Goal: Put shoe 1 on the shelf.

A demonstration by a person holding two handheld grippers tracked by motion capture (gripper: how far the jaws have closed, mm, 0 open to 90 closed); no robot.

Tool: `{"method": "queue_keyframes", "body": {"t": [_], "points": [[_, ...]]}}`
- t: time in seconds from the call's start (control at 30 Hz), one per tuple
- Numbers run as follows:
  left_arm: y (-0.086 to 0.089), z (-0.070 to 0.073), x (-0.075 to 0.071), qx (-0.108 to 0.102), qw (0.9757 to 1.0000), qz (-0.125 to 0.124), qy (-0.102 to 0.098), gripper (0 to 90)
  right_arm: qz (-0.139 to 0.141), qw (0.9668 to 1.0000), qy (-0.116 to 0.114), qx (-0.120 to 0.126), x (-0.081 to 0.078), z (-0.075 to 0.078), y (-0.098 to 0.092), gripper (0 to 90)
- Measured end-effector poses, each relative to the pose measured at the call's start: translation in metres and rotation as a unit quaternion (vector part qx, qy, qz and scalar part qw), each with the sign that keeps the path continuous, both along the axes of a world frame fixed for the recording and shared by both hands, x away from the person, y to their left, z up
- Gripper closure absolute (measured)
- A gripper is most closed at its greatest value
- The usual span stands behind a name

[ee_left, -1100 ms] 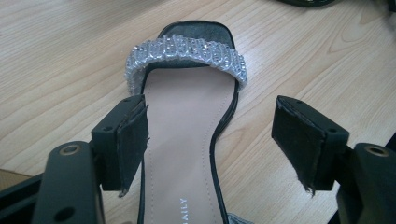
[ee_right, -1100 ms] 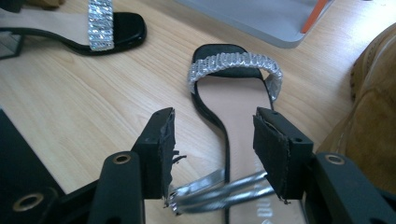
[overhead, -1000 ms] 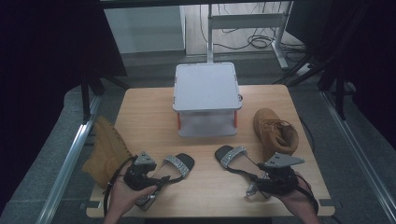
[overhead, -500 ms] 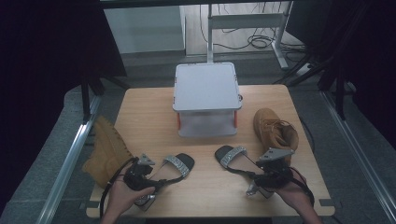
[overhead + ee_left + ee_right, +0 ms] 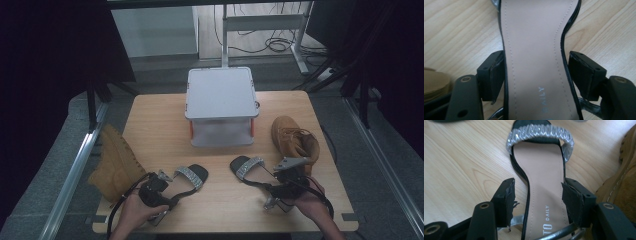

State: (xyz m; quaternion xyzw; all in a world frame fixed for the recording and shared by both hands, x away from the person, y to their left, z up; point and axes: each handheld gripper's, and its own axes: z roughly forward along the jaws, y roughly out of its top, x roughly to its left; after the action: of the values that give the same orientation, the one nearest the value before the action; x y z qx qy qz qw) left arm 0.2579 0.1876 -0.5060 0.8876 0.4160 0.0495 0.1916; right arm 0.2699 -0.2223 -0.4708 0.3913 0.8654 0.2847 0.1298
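Observation:
Two black sandals with glittery silver straps lie on the wooden table (image 5: 155,125). My left gripper (image 5: 170,191) straddles the narrow waist of the left sandal (image 5: 191,176). In the left gripper view its jaws (image 5: 537,67) have just been closing: one pad touches the tan insole's (image 5: 534,50) edge and a gap remains at the other. My right gripper (image 5: 268,183) straddles the right sandal (image 5: 248,166) near its heel. In the right gripper view its jaws (image 5: 540,195) have just been opening and stand slightly off the sole (image 5: 541,182). Both are open.
A grey lidded box (image 5: 220,105) stands at the table's middle back. One tan boot (image 5: 112,162) lies at the left edge, and another tan boot (image 5: 295,140) stands close beside my right gripper. Bare wood lies between the two sandals.
Both hands have sunk a little onto the sandals. The right gripper has edged toward its sandal's heel. The sandals and boots lie where they were.

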Motion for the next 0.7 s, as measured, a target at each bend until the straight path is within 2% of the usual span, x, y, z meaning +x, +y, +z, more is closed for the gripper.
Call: {"method": "queue_keyframes", "body": {"t": [0.2, 0.37, 0.7], "points": [[-0.002, -0.001, 0.0, 0.002, 1.0, -0.003, 0.006, 32.7, -0.004, 0.9998, 0.01, -0.018, 0.009, -0.006, 0.007, 44.2], [-0.001, -0.002, 0.001, -0.005, 1.0, -0.001, 0.007, 32.5, -0.007, 0.999, 0.024, -0.037, 0.016, -0.009, 0.012, 43.3], [0.001, -0.003, 0.002, -0.011, 0.9999, 0.0, 0.013, 30.5, -0.016, 0.9975, 0.035, -0.059, 0.018, -0.01, 0.015, 40.1]]}}
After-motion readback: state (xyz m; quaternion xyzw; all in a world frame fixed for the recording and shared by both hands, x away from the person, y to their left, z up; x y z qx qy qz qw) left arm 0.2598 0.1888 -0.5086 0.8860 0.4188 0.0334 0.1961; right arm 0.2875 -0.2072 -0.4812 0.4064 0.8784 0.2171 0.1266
